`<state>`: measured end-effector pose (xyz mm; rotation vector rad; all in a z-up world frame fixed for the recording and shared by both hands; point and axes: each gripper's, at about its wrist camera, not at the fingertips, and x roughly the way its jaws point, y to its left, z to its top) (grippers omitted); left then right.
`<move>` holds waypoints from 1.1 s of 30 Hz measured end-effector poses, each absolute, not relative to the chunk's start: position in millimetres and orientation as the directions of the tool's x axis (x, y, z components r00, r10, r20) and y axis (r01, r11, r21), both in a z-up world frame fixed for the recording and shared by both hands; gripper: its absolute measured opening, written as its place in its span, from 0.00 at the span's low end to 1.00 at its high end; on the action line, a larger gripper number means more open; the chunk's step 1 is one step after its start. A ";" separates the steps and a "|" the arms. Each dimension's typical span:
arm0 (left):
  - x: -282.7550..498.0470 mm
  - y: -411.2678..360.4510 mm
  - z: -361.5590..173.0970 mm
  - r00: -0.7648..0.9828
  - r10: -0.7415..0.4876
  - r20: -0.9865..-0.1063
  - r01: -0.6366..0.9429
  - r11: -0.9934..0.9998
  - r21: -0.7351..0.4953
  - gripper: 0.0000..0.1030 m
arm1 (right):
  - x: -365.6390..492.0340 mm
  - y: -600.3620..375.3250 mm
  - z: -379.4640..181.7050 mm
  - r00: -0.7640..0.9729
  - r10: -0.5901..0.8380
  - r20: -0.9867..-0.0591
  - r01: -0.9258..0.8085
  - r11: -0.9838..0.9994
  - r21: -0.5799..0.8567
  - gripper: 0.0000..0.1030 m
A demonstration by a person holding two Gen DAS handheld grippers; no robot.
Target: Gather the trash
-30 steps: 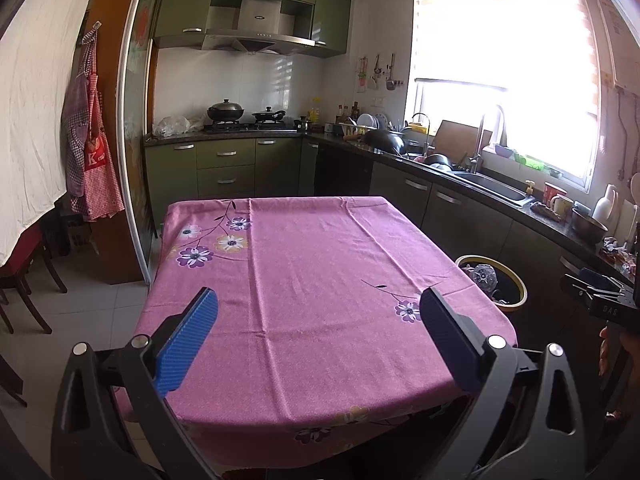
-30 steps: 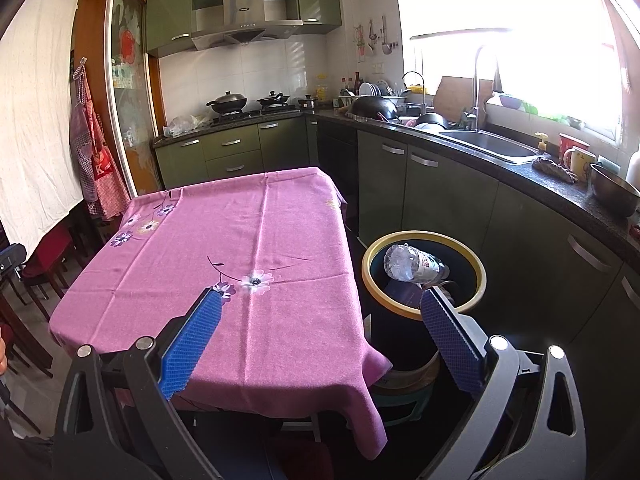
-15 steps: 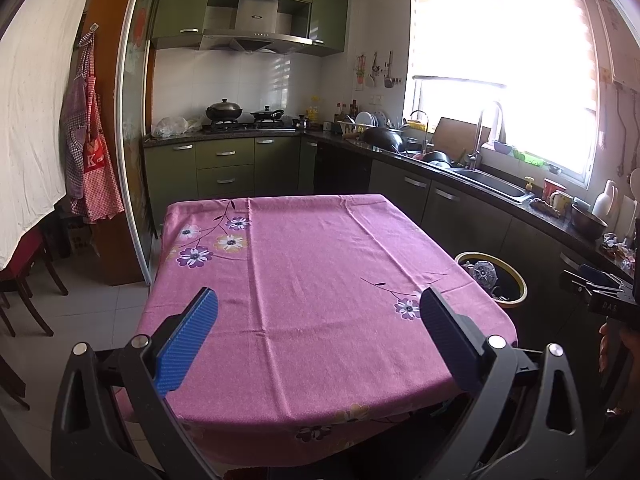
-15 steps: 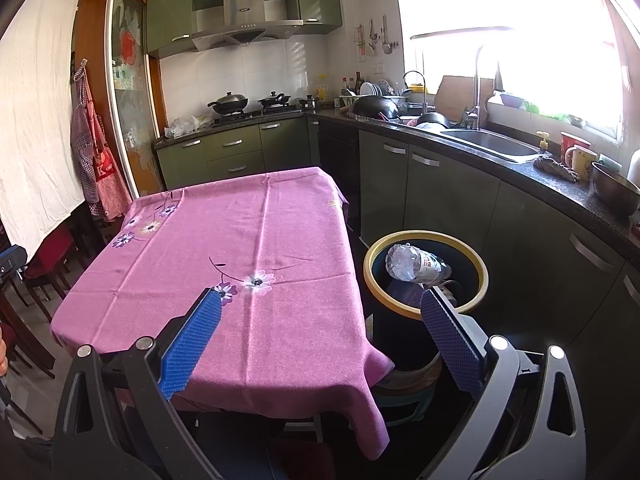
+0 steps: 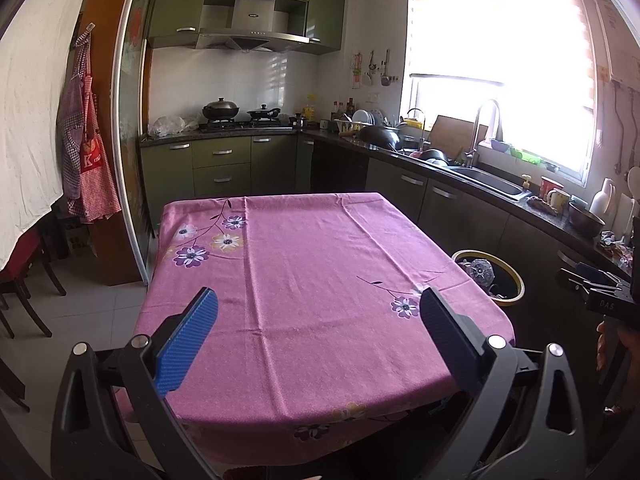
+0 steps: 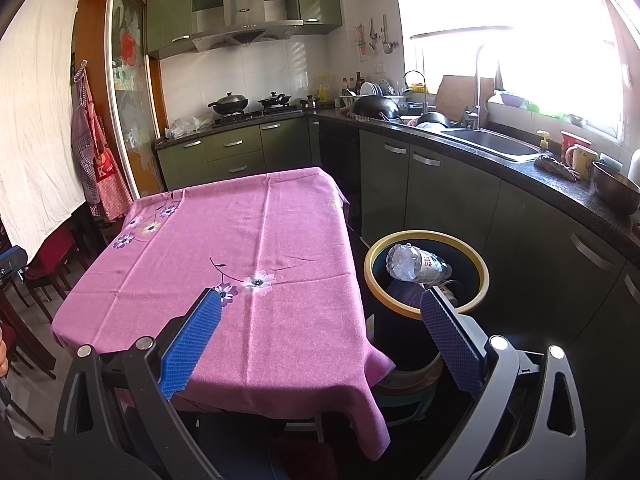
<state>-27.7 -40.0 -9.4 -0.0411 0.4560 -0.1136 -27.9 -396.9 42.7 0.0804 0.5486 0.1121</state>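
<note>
Here, a crumpled clear plastic bottle point(image 6: 416, 267) slanted inside the yellow-rimmed bin point(image 6: 426, 312); both tongs wide apart, empty.

Left gripper point(image 5: 318, 312) spread wide and empty, pink tablecloth point(image 5: 312, 280) ahead beneath it, yellow-rimmed bin point(image 5: 516, 280) right of its right finger, bottle point(image 5: 480, 270) inside.

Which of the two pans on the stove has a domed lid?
The left pan, the bigger wok-shaped one nearest the plastic bags on the counter. The right pan is smaller and flatter, with a long handle pointing right.
</note>
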 end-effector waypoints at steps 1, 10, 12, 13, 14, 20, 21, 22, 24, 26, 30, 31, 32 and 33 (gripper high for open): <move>-27.5 -40.0 -9.4 0.892 -0.117 -0.437 0.099 0.993 -0.064 0.93 | -28.0 -396.9 42.8 0.847 0.128 -0.515 -0.085 0.991 0.106 0.95; -26.1 -39.8 -9.3 0.891 -0.116 -0.438 0.096 0.993 -0.066 0.93 | -28.2 -396.2 42.1 0.848 0.130 -0.514 -0.086 0.990 0.108 0.95; -26.3 -40.2 -9.9 0.891 -0.119 -0.438 0.099 0.993 -0.068 0.93 | -27.7 -396.0 41.5 0.847 0.129 -0.515 -0.085 0.991 0.107 0.95; -26.4 -40.3 -10.3 0.891 -0.121 -0.438 0.101 0.993 -0.069 0.93 | -27.5 -395.1 41.2 0.847 0.129 -0.516 -0.085 0.991 0.107 0.95; -26.5 -40.4 -10.4 0.891 -0.123 -0.438 0.103 0.992 -0.070 0.93 | -27.8 -395.3 40.6 0.847 0.129 -0.516 -0.086 0.990 0.108 0.95; -27.3 -40.5 -11.5 0.890 -0.128 -0.438 0.107 0.992 -0.072 0.93 | -27.6 -394.4 39.2 0.845 0.130 -0.519 -0.086 0.990 0.109 0.95; -27.2 -40.5 -11.5 0.890 -0.127 -0.438 0.106 0.992 -0.072 0.93 | -27.5 -394.0 39.1 0.845 0.129 -0.519 -0.085 0.991 0.107 0.95; -27.1 -40.5 -11.3 0.890 -0.126 -0.438 0.105 0.992 -0.072 0.93 | -27.6 -394.4 39.2 0.845 0.129 -0.519 -0.085 0.991 0.108 0.95; -27.8 -41.0 -10.2 0.890 -0.124 -0.438 0.102 0.992 -0.073 0.93 | -27.7 -394.0 39.1 0.845 0.130 -0.519 -0.085 0.990 0.109 0.95; -27.9 -41.4 -10.1 0.890 -0.123 -0.439 0.101 0.992 -0.074 0.93 | -27.3 -394.9 39.3 0.845 0.130 -0.519 -0.085 0.990 0.110 0.95; -27.3 -41.5 -9.6 0.890 -0.126 -0.439 0.102 0.992 -0.077 0.93 | -27.5 -393.8 38.2 0.844 0.130 -0.521 -0.085 0.990 0.109 0.95; -26.9 -41.1 -9.5 0.890 -0.125 -0.439 0.101 0.992 -0.077 0.93 | -27.2 -393.9 38.2 0.843 0.130 -0.521 -0.086 0.990 0.109 0.95; -26.9 -41.5 -9.6 0.889 -0.125 -0.440 0.101 0.992 -0.078 0.93 | -27.2 -394.1 38.2 0.843 0.130 -0.521 -0.085 0.990 0.108 0.95; -26.6 -41.3 -9.5 0.889 -0.126 -0.441 0.101 0.992 -0.080 0.93 | -27.2 -393.8 37.5 0.843 0.129 -0.522 -0.085 0.990 0.109 0.95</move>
